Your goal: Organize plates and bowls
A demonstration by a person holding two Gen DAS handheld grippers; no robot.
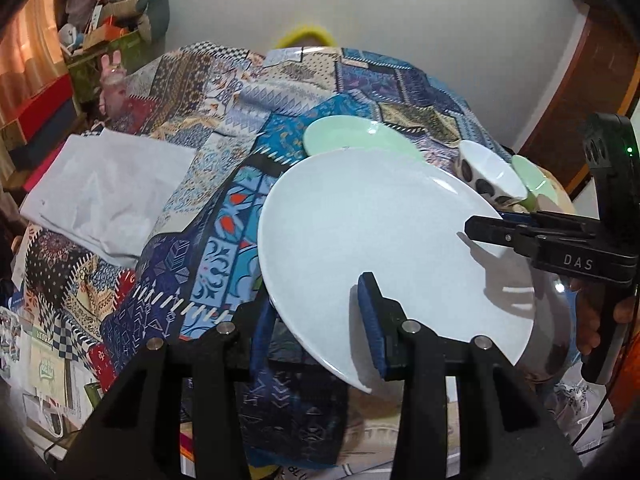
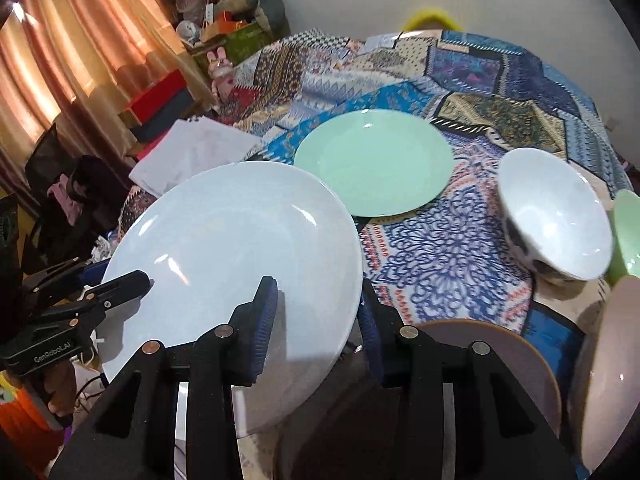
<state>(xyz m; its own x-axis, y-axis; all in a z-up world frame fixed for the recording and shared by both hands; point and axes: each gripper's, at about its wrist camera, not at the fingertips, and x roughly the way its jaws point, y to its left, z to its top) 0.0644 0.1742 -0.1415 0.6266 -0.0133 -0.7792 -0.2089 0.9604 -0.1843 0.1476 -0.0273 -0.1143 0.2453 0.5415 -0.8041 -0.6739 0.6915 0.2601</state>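
Two grippers hold one white plate [image 2: 236, 256] between them. My left gripper [image 1: 316, 320] straddles the near rim, one pad above the plate and one below; whether they pinch tight I cannot tell. My right gripper [image 2: 316, 320] straddles the opposite edge the same way, one pad resting on the plate's face, the other past its rim, and again I cannot tell how firmly it bites.

I judge the double hold is there to keep the plate level, since it is lifted off the patterned cloth [image 2: 448, 248] and tilted slightly, with the cloth showing beneath its edge.

Taking the white plate as landmark: beyond it, flat on the cloth, lies a green plate [image 2: 374, 162], probably the spot to stack onto. To the right of the white plate stands a white bowl [image 2: 556, 216] with dark spots outside, and a green bowl [image 2: 628, 236] just beside that. Nearer me, right of the white plate, sit a brown plate [image 2: 500, 344] and a pinkish dish [image 2: 608, 372].

Count: three plates certain, two bowls, one dish unclear.
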